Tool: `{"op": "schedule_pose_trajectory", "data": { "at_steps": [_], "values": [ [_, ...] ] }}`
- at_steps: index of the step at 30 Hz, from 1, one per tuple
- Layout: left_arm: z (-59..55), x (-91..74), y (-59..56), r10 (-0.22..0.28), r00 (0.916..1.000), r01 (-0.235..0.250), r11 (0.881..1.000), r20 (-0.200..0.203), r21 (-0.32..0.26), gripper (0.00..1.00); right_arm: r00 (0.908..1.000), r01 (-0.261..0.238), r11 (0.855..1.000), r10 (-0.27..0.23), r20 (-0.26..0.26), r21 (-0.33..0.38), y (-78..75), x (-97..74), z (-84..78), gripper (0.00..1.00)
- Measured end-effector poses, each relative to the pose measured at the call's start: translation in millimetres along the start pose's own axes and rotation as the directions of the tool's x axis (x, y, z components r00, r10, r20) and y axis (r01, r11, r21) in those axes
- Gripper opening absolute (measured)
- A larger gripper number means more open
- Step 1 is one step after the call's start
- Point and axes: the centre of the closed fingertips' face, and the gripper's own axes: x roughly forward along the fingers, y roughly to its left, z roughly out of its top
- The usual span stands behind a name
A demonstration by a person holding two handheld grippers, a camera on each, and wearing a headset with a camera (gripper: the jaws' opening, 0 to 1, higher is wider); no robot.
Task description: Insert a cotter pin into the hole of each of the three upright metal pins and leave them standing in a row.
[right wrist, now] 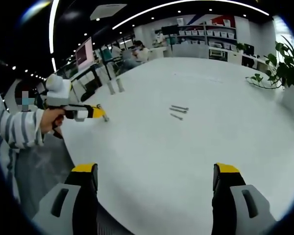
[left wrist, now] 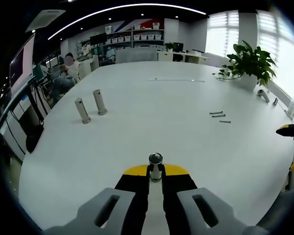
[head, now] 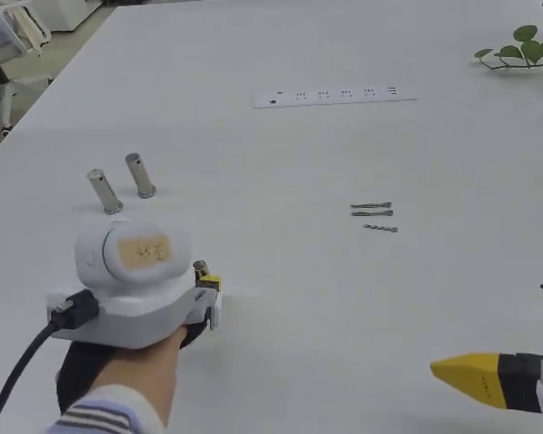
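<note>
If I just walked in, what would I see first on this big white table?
First you'd spot the left tool, shut on a metal pin in front of the person. Just beyond it, two upright pins stand side by side. Off to their right in the head view, three thin cotter pins lie close together.

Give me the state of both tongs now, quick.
Left tongs: closed on a metal pin.
Right tongs: open, empty.
</note>
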Motion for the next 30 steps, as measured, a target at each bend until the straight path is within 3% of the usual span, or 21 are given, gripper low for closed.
{"op": "schedule_pose_trajectory", "data": {
  "at_steps": [4, 7, 9, 12, 21, 30],
  "values": [
    [0.5, 0.3, -0.2, -0.001, 1.0000, 0.001, 1.000, 0.001, 0.010, 0.07, 1.0000, -0.001, 1.000, 0.000, 0.003, 0.001, -0.4, -0.6, 0.5, 0.99],
    [1.5, 0.1, -0.8, 0.003, 0.9999, -0.005, 0.996, 0.015, 0.090, 0.08, 1.0000, 0.002, 1.000, -0.002, 0.003, 0.002, -1.2, -0.9, 0.3, 0.99],
    [-0.1, -0.2, -1.9, 0.003, 1.0000, -0.004, 0.994, 0.008, 0.112, 0.08, 1.0000, 0.004, 1.000, -0.004, 0.001, 0.001, -1.6, -1.1, 0.2, 0.99],
    [-0.7, -1.4, -2.2, -0.007, 1.0000, 0.007, 0.997, 0.002, 0.080, 0.09, 1.0000, 0.004, 1.000, -0.004, 0.006, 0.006, -1.3, -1.2, 1.1, 0.99],
    [-8.0, -2.7, 1.5, -0.008, 0.9991, 0.011, 0.997, -0.041, 0.079, 0.16, 1.0000, 0.004, 1.000, -0.004, 0.007, -0.003, 0.2, -1.2, 2.3, 0.99],
    [-3.2, -12.4, 1.1, -0.076, 0.9959, 0.080, 0.993, -0.049, 0.089, 0.24, 1.0000, -0.003, 1.000, 0.003, -0.004, -0.013, 2.0, -0.5, 1.8, 0.99]
  ]
}}
